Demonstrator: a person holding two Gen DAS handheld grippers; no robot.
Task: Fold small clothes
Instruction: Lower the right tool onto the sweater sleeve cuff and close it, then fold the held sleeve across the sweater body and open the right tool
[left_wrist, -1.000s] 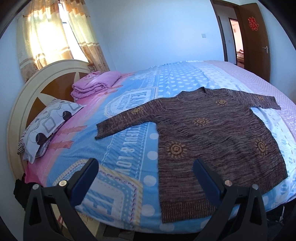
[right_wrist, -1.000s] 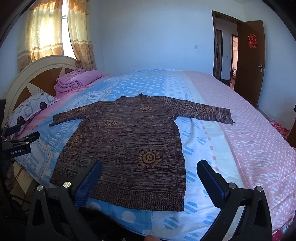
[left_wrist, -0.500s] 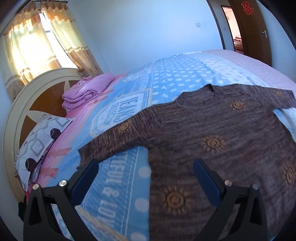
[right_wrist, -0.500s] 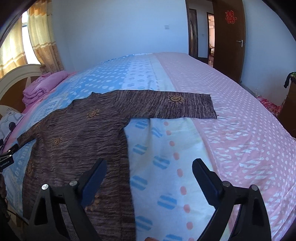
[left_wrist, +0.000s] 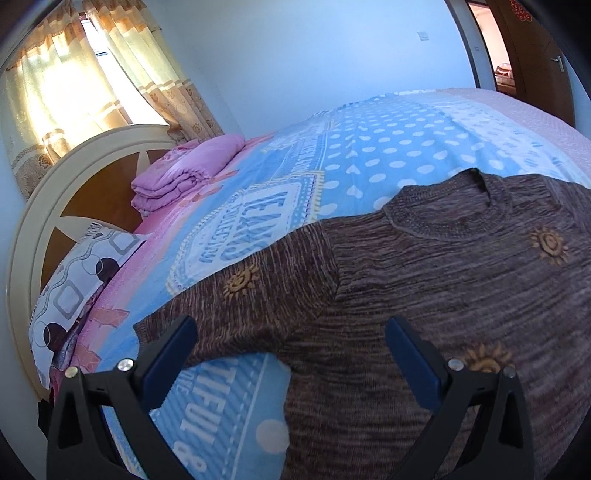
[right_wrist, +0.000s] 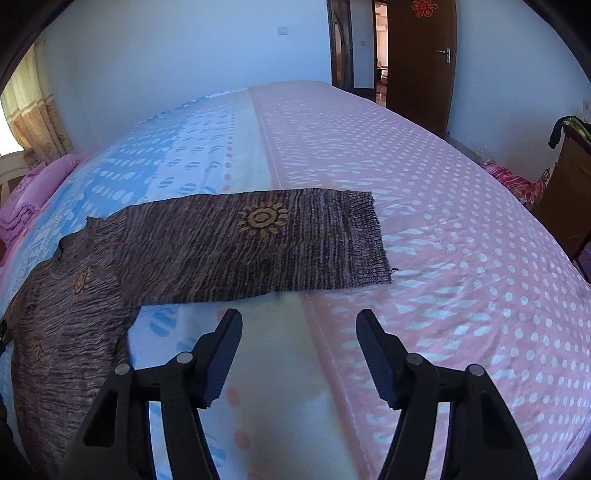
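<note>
The bed (right_wrist: 424, 192) fills my view, its cover blue on one side and pink with white dots on the other. The brown sweater (left_wrist: 443, 288) lies flat on it, both sleeves spread out. A folded pink blanket (left_wrist: 188, 173) and a patterned pillow (left_wrist: 74, 277) sit by the headboard (left_wrist: 48, 206). My left claw (left_wrist: 291, 347) hangs wide open over one sleeve. My right claw (right_wrist: 299, 343) is open too, just short of the other sleeve's cuff (right_wrist: 364, 240).
</note>
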